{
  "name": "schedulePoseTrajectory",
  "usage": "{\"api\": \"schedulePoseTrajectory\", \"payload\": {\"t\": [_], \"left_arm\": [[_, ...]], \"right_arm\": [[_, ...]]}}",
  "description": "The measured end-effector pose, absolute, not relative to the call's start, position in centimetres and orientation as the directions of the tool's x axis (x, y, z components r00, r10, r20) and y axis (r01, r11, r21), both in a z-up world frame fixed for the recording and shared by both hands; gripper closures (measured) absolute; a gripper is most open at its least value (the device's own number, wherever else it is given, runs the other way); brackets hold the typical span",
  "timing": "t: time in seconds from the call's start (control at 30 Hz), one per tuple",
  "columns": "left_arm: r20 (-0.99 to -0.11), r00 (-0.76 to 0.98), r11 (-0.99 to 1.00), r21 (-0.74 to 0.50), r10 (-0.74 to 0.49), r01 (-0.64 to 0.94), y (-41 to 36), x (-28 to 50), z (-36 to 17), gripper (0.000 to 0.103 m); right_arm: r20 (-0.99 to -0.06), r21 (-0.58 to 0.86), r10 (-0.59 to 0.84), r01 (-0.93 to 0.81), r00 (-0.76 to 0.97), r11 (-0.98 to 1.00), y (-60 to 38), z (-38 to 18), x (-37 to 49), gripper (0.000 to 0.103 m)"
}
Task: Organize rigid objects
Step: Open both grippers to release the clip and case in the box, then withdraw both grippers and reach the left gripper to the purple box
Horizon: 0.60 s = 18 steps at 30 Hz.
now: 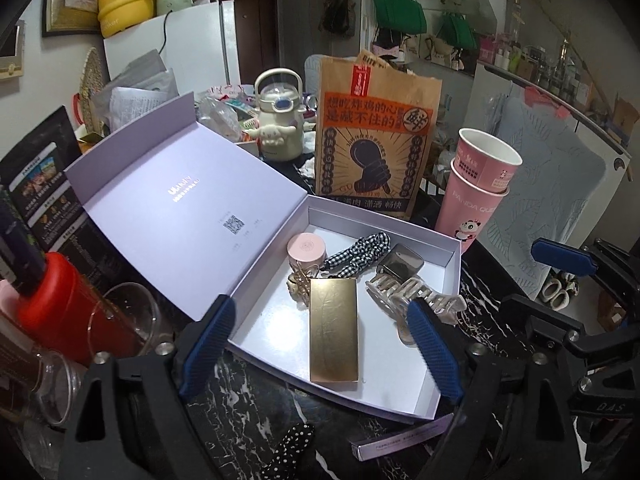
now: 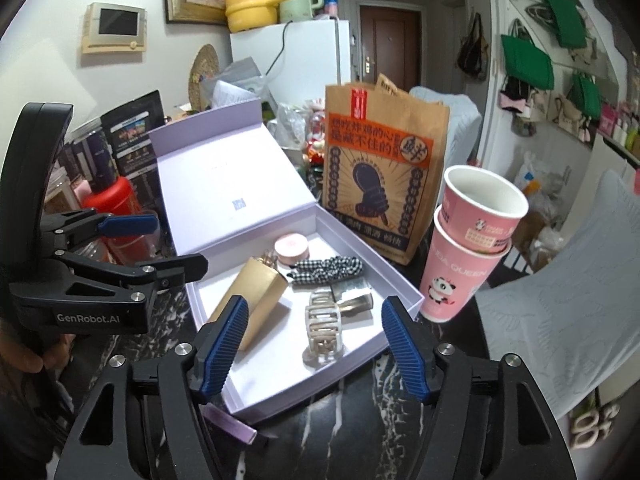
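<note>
An open lilac box (image 1: 276, 344) (image 2: 260, 392) lies on the black marble table. Inside are a gold flat case (image 1: 334, 330) (image 2: 256, 300), a pink round jar (image 1: 306, 249) (image 2: 291, 249), a checked scrunchie (image 1: 356, 254) (image 2: 328, 270), a beige claw clip (image 1: 412, 300) (image 2: 322, 328) and a dark metallic case (image 1: 402, 264) (image 2: 354, 298). My left gripper (image 1: 320, 348) is open and empty above the box's near edge. My right gripper (image 2: 314, 350) is open and empty over the box's near corner. A polka-dot clip (image 1: 288, 452) and a slim lilac box (image 1: 400, 438) (image 2: 230, 424) lie on the table in front.
A brown paper bag (image 1: 376, 140) (image 2: 380, 168) stands behind the box. Stacked pink cups (image 1: 478, 188) (image 2: 468, 244) stand at its right. A red bottle (image 1: 68, 308) (image 2: 116, 208) and glasses (image 1: 120, 320) crowd the left. A cream kettle (image 1: 278, 116) sits behind.
</note>
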State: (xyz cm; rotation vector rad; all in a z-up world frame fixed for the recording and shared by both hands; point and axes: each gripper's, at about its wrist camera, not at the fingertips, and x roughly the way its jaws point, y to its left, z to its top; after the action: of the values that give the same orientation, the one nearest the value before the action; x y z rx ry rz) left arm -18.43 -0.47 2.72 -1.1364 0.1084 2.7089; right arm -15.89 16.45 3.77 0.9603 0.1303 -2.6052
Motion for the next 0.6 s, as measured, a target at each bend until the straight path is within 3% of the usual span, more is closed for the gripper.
{"api": "schedulePoseTrajectory", "payload": {"t": [0.6], "left_arm": [[-0.663,-0.733,-0.980,0.001,0.149,-0.199,-1.4,-11.9,5.0,0.012]], "right_arm": [[-0.592,0.032,-0.302,0.353,-0.747,-0.935,16.8,6.2,-10.0,0.025]]}}
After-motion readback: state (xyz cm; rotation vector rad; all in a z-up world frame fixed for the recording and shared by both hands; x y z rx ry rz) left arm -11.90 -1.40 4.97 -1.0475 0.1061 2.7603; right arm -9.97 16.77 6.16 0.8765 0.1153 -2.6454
